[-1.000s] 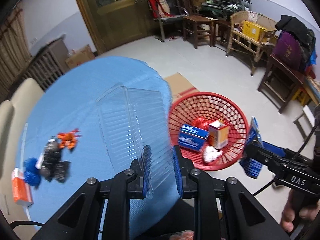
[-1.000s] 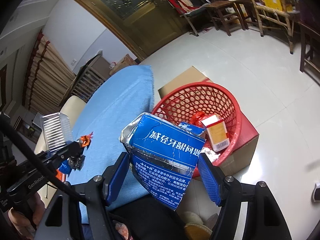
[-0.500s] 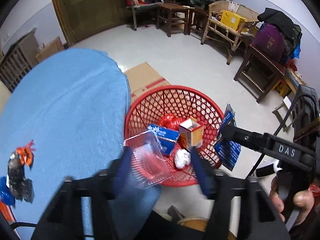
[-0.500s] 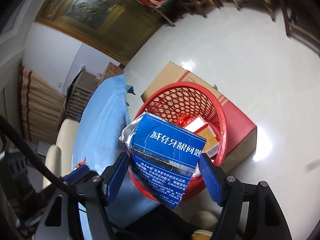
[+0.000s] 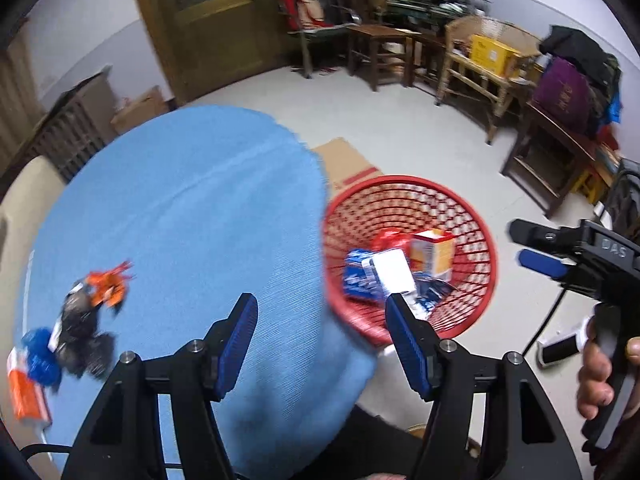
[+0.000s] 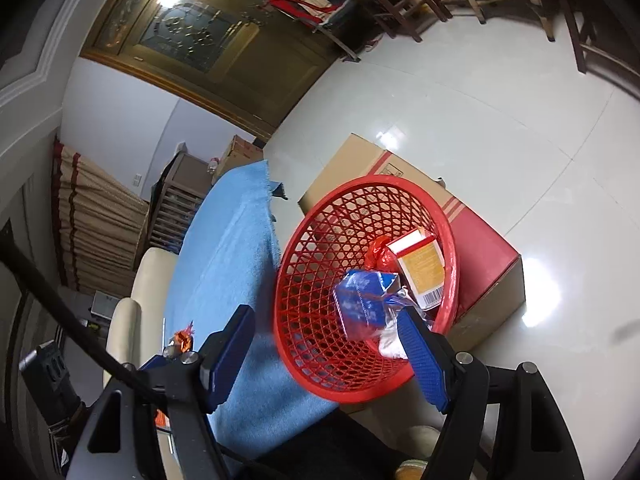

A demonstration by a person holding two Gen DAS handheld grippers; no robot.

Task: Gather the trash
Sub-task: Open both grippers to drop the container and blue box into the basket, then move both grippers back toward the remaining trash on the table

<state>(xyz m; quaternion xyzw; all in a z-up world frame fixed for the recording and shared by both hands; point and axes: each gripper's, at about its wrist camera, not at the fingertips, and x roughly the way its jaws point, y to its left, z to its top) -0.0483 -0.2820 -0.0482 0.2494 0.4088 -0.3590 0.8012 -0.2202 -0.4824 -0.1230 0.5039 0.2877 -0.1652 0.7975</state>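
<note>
Two grippers: both empty, jaws apart.
Worktop (image 5: 192,200) (blue cloth): leftover trash at left edge – orange box (image 5: 24,398), blue wrapper (image 5: 38,354), dark wrapper pile (image 5: 82,336), orange wrapper (image 5: 108,284).
Left gripper (image 5: 320,336): jaws wide, nothing btwn, over worktop's right edge.
Red basket (image 5: 476,224): on cardboard box (image 6: 488,264), beside worktop; holds blue carton (image 6: 360,304), orange box, red wrapper (image 6: 378,254), clear tray.
Right gripper (image 6: 326,354): jaws apart, above basket.
</note>
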